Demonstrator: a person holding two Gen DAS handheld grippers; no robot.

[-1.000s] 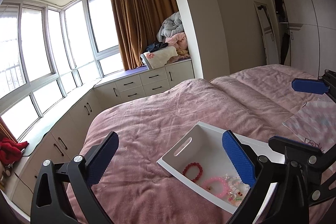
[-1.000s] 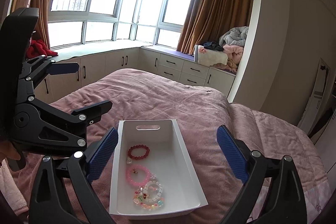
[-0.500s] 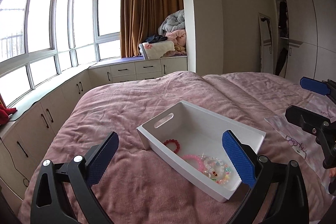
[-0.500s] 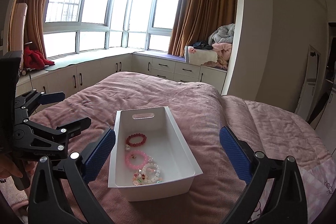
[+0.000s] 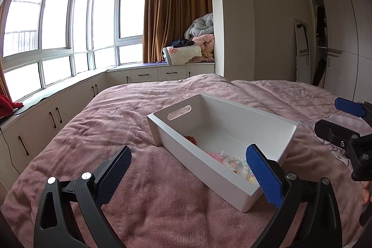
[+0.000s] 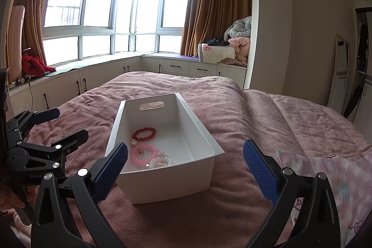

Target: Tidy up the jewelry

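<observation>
A white plastic bin (image 6: 197, 129) (image 5: 274, 129) with a handle slot sits on the pink bedspread. Inside lie a red bead bracelet (image 6: 144, 134), a pink bracelet (image 6: 143, 154) and pale bead bracelets (image 6: 160, 162); in the left wrist view only part of them (image 5: 234, 163) shows over the wall. My left gripper (image 5: 189, 172) is open and empty, low over the bed, left of the bin. My right gripper (image 6: 184, 165) is open and empty, just before the bin's near end. Each gripper shows in the other's view: right (image 5: 344, 124), left (image 6: 46, 129).
The bed (image 6: 290, 122) fills the foreground. A patterned pink sheet (image 6: 337, 169) lies at the right. Window-seat cabinets (image 5: 69, 106) run along the left and back, with piled blankets (image 5: 200, 38) and a red cloth (image 6: 34, 65). A wardrobe (image 5: 344, 43) stands at the right.
Both grippers have drawn back and sunk lower, so the bin is seen more from the side. Both stay open and empty. The jewelry lies still in the bin.
</observation>
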